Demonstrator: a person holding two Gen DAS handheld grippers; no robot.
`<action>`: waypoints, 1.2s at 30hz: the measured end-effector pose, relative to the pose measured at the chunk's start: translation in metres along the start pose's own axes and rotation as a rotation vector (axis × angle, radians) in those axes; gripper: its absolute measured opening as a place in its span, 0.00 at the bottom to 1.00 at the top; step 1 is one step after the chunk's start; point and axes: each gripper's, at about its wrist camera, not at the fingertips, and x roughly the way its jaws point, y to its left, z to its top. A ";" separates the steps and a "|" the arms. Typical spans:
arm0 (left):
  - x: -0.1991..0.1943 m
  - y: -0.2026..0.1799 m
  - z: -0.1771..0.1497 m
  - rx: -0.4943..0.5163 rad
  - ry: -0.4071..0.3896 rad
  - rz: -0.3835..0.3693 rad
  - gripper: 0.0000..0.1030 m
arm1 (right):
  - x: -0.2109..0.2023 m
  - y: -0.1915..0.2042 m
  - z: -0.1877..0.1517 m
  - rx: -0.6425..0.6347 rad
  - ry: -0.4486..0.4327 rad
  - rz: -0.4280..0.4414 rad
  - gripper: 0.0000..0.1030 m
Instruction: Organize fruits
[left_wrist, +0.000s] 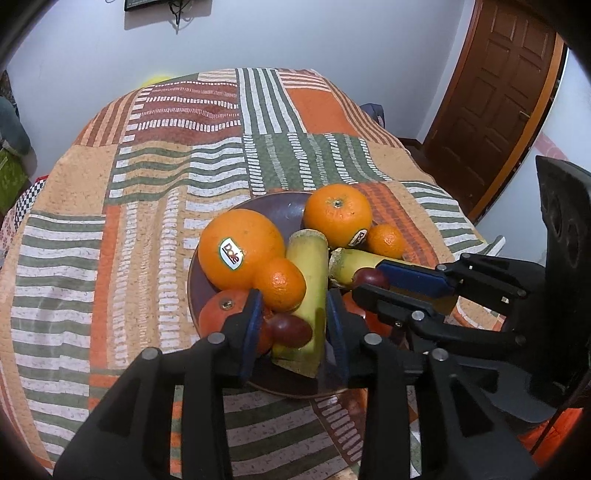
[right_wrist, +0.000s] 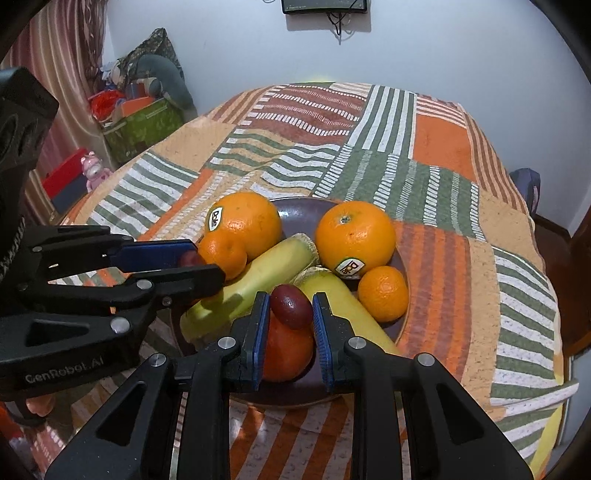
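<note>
A dark brown plate (left_wrist: 280, 210) (right_wrist: 299, 208) on the patterned tablecloth holds two big oranges (left_wrist: 240, 247) (right_wrist: 354, 236), small mandarins (left_wrist: 280, 284) (right_wrist: 384, 293), two yellow-green banana pieces (left_wrist: 308, 280) (right_wrist: 258, 273), two dark red plums and reddish fruit. My left gripper (left_wrist: 293, 306) is open over the plate's near side, its jaws around one plum (left_wrist: 290, 330) and the banana piece's lower end. My right gripper (right_wrist: 288, 308) is open, its jaws either side of the other plum (right_wrist: 291, 306), which lies on a red-orange fruit (right_wrist: 288, 350). Each gripper shows in the other's view (left_wrist: 373, 280) (right_wrist: 199, 264).
The table (left_wrist: 110, 206) carries a striped orange, green and white cloth. A wooden door (left_wrist: 498, 103) stands at the right. Boxes, bags and a pink toy (right_wrist: 94, 171) sit on the floor at the left. A chair (right_wrist: 554, 236) is at the table's right.
</note>
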 end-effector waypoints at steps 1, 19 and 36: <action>0.000 0.000 0.000 -0.003 0.001 0.000 0.35 | -0.001 -0.001 0.000 0.005 0.003 0.004 0.22; -0.144 -0.020 0.005 -0.026 -0.293 0.036 0.35 | -0.119 0.013 0.011 0.039 -0.223 -0.050 0.26; -0.320 -0.084 -0.055 0.041 -0.665 0.080 0.62 | -0.287 0.081 -0.016 0.002 -0.618 -0.110 0.52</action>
